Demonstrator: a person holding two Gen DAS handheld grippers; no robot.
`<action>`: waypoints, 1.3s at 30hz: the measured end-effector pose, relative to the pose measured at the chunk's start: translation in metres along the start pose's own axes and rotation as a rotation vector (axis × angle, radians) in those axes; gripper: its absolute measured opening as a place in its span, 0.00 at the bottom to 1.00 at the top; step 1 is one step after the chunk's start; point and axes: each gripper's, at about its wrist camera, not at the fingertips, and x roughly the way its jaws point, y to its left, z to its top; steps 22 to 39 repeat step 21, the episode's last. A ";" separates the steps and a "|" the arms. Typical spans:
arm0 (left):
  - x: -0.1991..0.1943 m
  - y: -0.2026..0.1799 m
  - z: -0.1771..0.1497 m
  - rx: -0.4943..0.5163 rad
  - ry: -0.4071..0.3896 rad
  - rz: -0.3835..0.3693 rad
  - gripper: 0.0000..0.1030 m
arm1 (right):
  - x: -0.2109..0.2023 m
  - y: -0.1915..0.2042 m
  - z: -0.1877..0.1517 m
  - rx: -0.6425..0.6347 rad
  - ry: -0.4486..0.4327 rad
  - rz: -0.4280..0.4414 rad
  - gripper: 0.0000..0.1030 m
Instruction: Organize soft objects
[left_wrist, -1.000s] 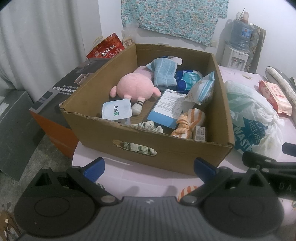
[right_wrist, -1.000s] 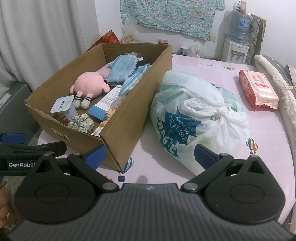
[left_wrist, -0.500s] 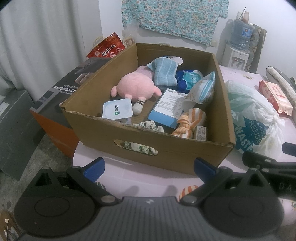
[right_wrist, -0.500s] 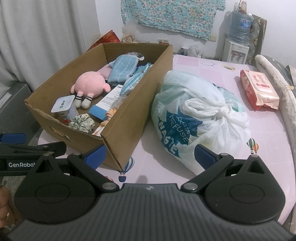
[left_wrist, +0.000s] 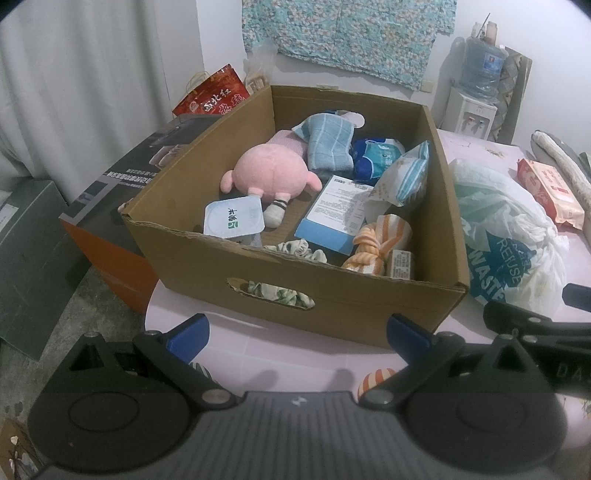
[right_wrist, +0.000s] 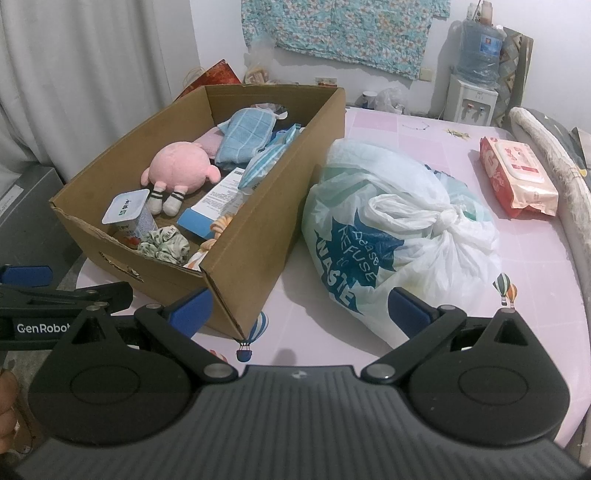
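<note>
Grippers, left and right, stayed spread wide and empty before the unchanged brown cardboard box, sorting not begun.

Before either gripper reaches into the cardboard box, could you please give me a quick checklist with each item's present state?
1. Left gripper jaws open, empty: ok.
2. Right gripper jaws open, empty: ok.
3. Cardboard box top open: ok.
4. Pink plush toy uncovered, reachable from above: ok.
5. Green scrunchie free of the yogurt cup: cannot tell, they sit close.
6. Tied plastic bag clear of the box's right wall: not ok, it crowds that wall.
</note>
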 end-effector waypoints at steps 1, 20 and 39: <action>0.000 0.000 0.000 0.001 0.000 0.000 1.00 | -0.001 -0.001 0.000 0.000 0.000 0.000 0.99; 0.000 0.000 0.000 0.002 0.004 0.001 1.00 | 0.000 -0.001 0.000 -0.001 0.001 0.002 0.99; 0.000 0.000 -0.001 0.002 0.004 0.002 1.00 | 0.000 -0.001 0.000 -0.001 0.001 0.002 0.99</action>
